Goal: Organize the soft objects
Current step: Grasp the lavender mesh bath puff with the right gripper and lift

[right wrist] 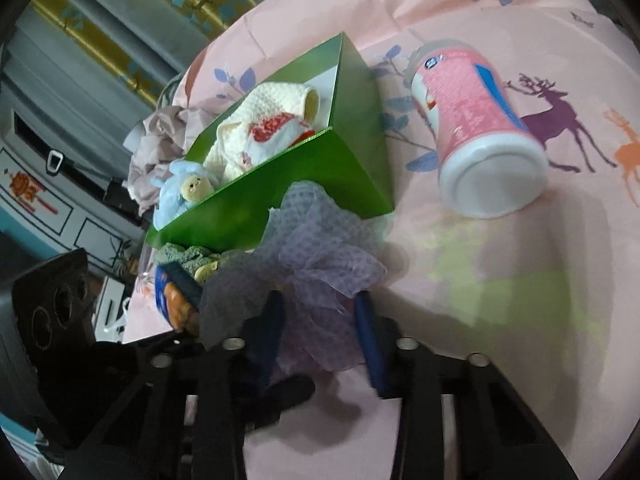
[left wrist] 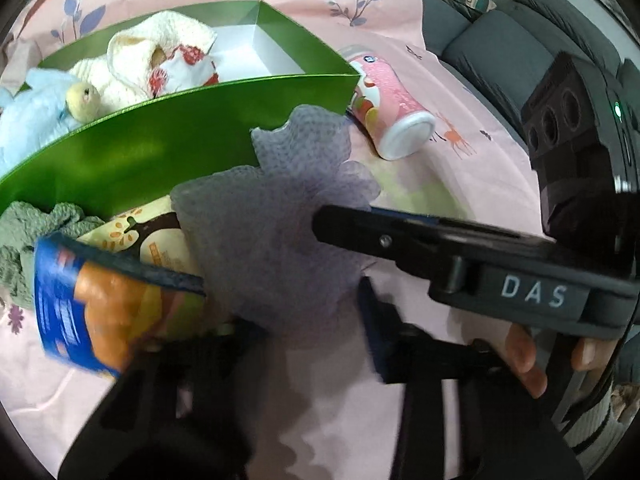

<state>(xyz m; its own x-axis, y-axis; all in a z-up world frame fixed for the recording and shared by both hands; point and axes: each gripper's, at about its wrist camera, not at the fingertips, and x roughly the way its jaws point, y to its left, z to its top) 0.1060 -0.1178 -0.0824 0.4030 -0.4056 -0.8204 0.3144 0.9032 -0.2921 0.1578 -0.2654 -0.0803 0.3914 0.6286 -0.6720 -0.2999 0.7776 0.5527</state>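
Note:
A thin lilac mesh cloth (left wrist: 272, 240) (right wrist: 316, 240) lies bunched on the pink sheet, right in front of the green box (left wrist: 160, 148) (right wrist: 280, 184). My left gripper (left wrist: 276, 300) has its blue pads on either side of the cloth and presses on it. My right gripper (right wrist: 320, 320) pinches the same cloth from the other side; one of its black fingers (left wrist: 360, 232) reaches in from the right. Inside the box are a cream knitted garment (left wrist: 160, 48) (right wrist: 256, 120) and a pale blue plush toy (left wrist: 32, 116) (right wrist: 184, 192).
A pink canister (left wrist: 384, 108) (right wrist: 480, 132) lies on its side right of the box. A blue and orange can (left wrist: 80, 308) (right wrist: 172, 300), a yellow packet (left wrist: 160, 240) and a green knitted cloth (left wrist: 24, 248) crowd the left. A grey sofa (left wrist: 500, 40) stands beyond.

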